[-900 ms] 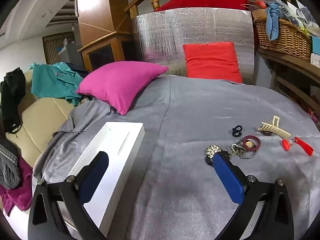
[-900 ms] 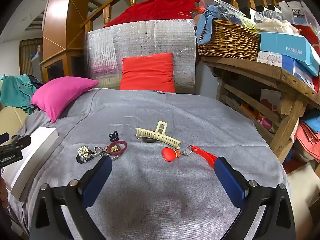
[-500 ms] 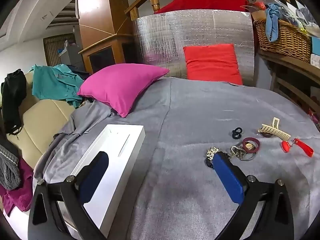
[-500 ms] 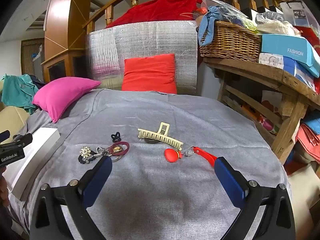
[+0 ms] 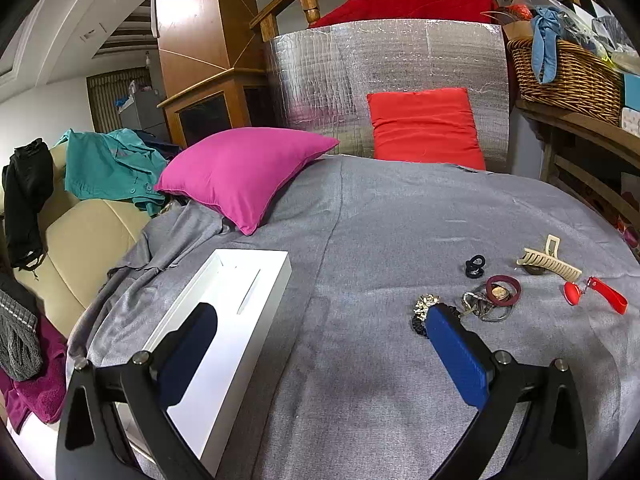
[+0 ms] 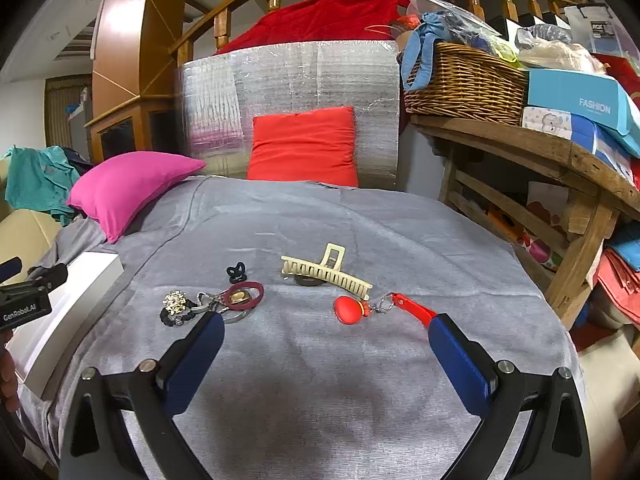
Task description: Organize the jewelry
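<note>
Jewelry [image 5: 496,294] sits right of center in our left view, on the grey blanket [image 5: 380,216]; our left claw [image 5: 320,344] gapes wide and empty, the white tray [image 5: 256,280] lower left. In our right view the right claw [image 6: 326,354] also gapes empty below the cream hair clip [image 6: 326,274] and red keychain [image 6: 352,309] at center.

A lived-in home — pillows [image 5: 244,172], wooden stair railing [image 6: 248,4], strewn clothes [image 5: 108,168].

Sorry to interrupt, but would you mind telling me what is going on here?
A person holds two tools over a grey cloth, about to sort accessories. Both the left tool and the right tool are open and empty. A cream hair claw, red keychain, black hair tie, maroon ring and rhinestone scrunchie lie loose on the cloth. The white tray sits to the left; nothing shows inside it.
</note>
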